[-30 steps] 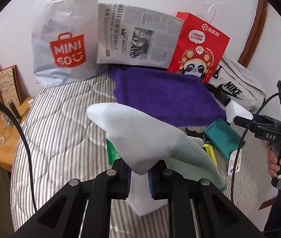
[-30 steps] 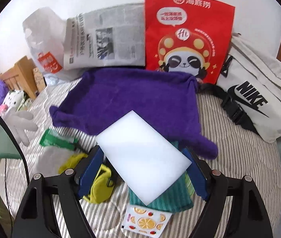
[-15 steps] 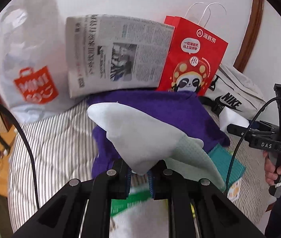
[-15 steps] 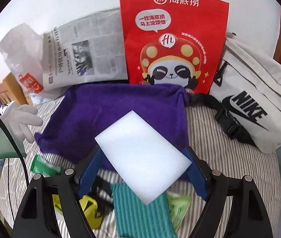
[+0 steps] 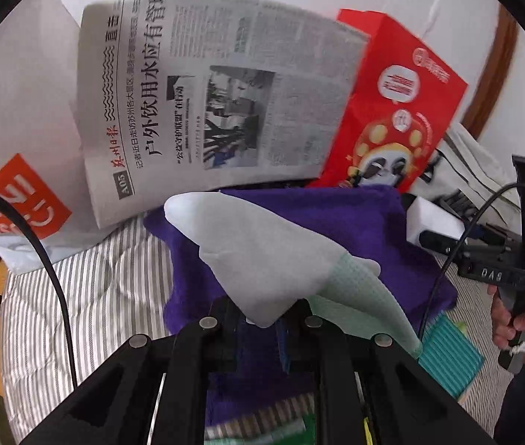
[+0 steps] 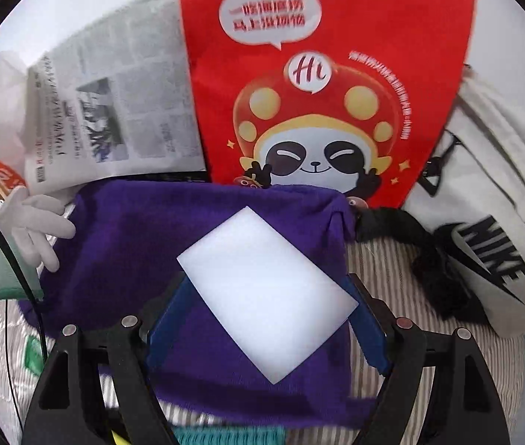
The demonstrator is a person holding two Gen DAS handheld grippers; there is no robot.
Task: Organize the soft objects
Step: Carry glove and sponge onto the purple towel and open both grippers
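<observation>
A: While both tools hang over the purple towel (image 6: pixel 144 244), which load sits nearer its middle?

B: The white sponge (image 6: pixel 268 291), clamped in the right tool (image 6: pixel 268 319), its long axis running diagonally. The left tool (image 5: pixel 262 328) pinches a pale glove (image 5: pixel 262 256) above the towel's left edge.

A: Room to move?

B: I'd judge yes; the newspaper (image 5: pixel 218 100) and red bag (image 6: pixel 322 74) stand just behind the towel.

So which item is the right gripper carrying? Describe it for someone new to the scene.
Start at the red panda bag, then drop to the purple towel spread below it. Over that towel, the right gripper holds a white foam block: plain, flat, rectangular, unlike the floppy glove nearby.
</observation>
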